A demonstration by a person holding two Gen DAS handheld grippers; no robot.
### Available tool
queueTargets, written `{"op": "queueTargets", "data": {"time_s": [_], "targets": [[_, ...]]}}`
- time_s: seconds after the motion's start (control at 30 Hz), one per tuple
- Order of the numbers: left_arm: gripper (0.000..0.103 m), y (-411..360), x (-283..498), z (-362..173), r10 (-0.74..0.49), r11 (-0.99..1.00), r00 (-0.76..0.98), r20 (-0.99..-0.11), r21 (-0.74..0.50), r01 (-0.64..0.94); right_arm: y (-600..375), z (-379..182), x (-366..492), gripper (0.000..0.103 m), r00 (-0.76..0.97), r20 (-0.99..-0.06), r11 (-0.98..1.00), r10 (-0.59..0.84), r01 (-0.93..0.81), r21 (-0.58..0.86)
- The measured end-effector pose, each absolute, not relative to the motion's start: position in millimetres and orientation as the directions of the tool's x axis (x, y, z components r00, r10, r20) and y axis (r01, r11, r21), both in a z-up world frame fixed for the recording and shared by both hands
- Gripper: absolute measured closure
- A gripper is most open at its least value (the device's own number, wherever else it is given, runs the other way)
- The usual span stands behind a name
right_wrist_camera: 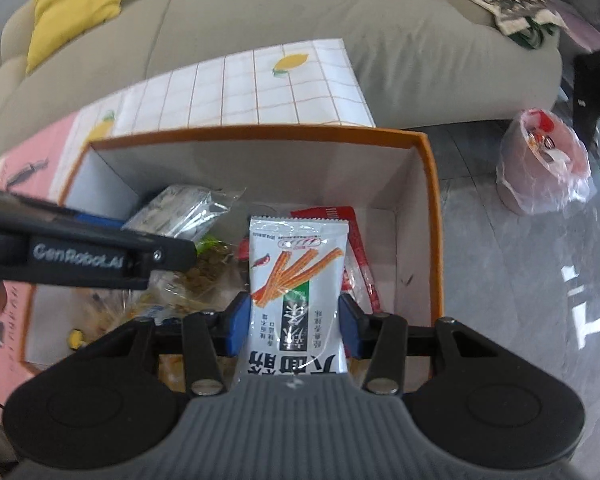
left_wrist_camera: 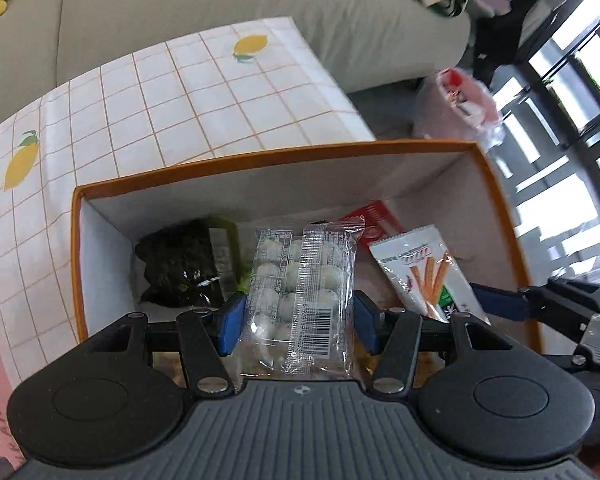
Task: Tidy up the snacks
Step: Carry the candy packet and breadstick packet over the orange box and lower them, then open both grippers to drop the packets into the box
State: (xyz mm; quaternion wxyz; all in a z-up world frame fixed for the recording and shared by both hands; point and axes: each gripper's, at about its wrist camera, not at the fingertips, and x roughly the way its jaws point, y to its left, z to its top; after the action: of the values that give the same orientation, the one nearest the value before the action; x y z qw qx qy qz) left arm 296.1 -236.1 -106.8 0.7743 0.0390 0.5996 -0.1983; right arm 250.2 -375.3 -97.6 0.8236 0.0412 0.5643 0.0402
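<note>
My left gripper (left_wrist_camera: 298,318) is shut on a clear packet of white round candies (left_wrist_camera: 300,292), held over the orange-rimmed box (left_wrist_camera: 268,160). My right gripper (right_wrist_camera: 290,320) is shut on a white packet printed with orange sticks (right_wrist_camera: 296,280), also above the box (right_wrist_camera: 432,200). The same stick packet (left_wrist_camera: 424,270) and the right gripper's blue finger (left_wrist_camera: 500,300) show at the right of the left wrist view. The left gripper's arm (right_wrist_camera: 80,256) crosses the left of the right wrist view. Inside the box lie a dark seaweed pack (left_wrist_camera: 184,268), a red packet (right_wrist_camera: 356,256) and other wrapped snacks (right_wrist_camera: 180,212).
The box sits on a table under a lemon-print grid cloth (left_wrist_camera: 180,100). A grey sofa (right_wrist_camera: 380,20) with a yellow cushion (right_wrist_camera: 76,4) stands behind. A plastic-lined bin (right_wrist_camera: 540,168) is on the grey floor to the right. A pink sheet (right_wrist_camera: 24,176) lies at left.
</note>
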Motion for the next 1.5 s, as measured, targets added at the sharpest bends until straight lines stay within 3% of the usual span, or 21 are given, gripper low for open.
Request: {"op": "queueTargets", "data": {"time_s": [0.4, 0.73, 0.8, 1.13, 1.37, 1.5], "targets": [[0.037, -238.8, 298.8, -133.0, -0.198, 0.916, 0.155, -0.968, -0.127, 0.38, -367.2, -127.3, 262.6, 0.056, 0.297, -0.948, 0.994, 0.11, -0.055, 0.098], [0.024, -235.2, 296.9, -124.2, -0.208, 0.907, 0.148, -0.967, -0.134, 0.399, -362.9, -128.4, 261.7, 0.048, 0.265, -0.961, 0.997, 0.077, -0.049, 0.066], [0.02, -231.9, 294.8, -115.7, -0.231, 0.901, 0.162, -0.96, -0.148, 0.407, -361.3, -123.5, 259.7, 0.035, 0.267, -0.962, 0.997, 0.065, -0.047, 0.054], [0.019, -202.4, 273.3, -41.6, -0.299, 0.872, 0.286, -0.911, -0.139, 0.47, -352.0, -65.7, 244.7, 0.021, 0.303, -0.951, 0.998, 0.06, -0.017, 0.057], [0.019, -159.1, 228.5, 38.1, -0.361, 0.846, 0.479, -0.801, -0.065, 0.529, -334.3, 4.0, 205.0, 0.016, 0.455, -0.884, 0.992, 0.104, 0.02, 0.127], [0.018, -128.7, 191.1, 77.0, -0.387, 0.847, 0.575, -0.721, -0.031, 0.531, -311.3, 42.2, 165.3, 0.012, 0.577, -0.815, 0.997, 0.059, 0.013, 0.082]]}}
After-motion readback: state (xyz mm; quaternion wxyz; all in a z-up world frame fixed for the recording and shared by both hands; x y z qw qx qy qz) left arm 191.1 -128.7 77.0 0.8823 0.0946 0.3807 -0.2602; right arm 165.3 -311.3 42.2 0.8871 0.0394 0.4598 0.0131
